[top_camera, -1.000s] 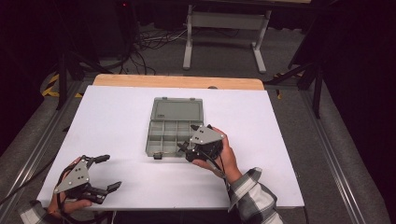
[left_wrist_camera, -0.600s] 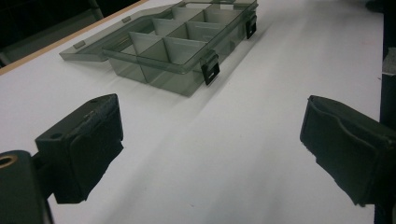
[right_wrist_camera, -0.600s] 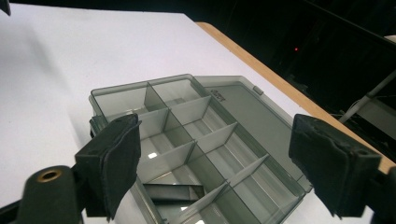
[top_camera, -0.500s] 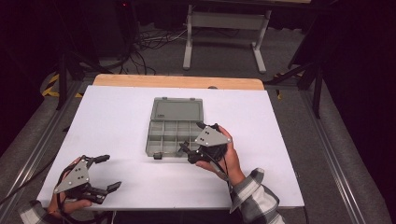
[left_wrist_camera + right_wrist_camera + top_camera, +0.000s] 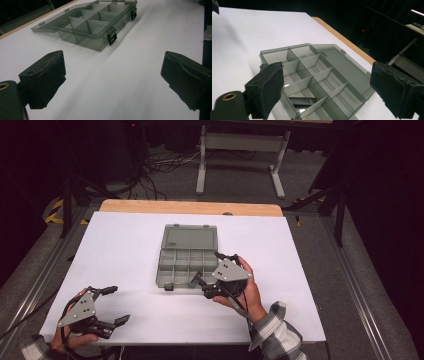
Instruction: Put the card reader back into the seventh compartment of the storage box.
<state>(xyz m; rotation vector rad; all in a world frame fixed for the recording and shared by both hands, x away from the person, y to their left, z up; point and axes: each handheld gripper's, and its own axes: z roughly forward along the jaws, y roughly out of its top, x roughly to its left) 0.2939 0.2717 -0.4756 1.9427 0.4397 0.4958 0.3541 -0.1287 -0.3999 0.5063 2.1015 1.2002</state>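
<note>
The right gripper point(image 5: 201, 284) hangs at the near right corner of the compartment box point(image 5: 186, 262), a grey translucent organiser that lies open on the white table point(image 5: 125, 245) with its lid point(image 5: 189, 238) folded flat on the far side. Its jaws have just been opening and now stand wide apart with nothing gripped; in the right gripper view the box point(image 5: 312, 77) lies just beyond and between the two black pads point(image 5: 270, 87), its dividers point(image 5: 318, 75) forming two rows of compartments. A small dark flat piece point(image 5: 303, 100) appears to lie in the compartment nearest the pads, though it may be a reflection in the plastic. The left gripper point(image 5: 116, 305) sits at the near left corner of the table, well apart from the box, jaws spread wide and holding nothing. In the left gripper view the box point(image 5: 92, 22) lies ahead of the pads point(image 5: 48, 75) on bare tabletop, and two black latches point(image 5: 111, 36) hang on the wall that faces the fingers.
</note>
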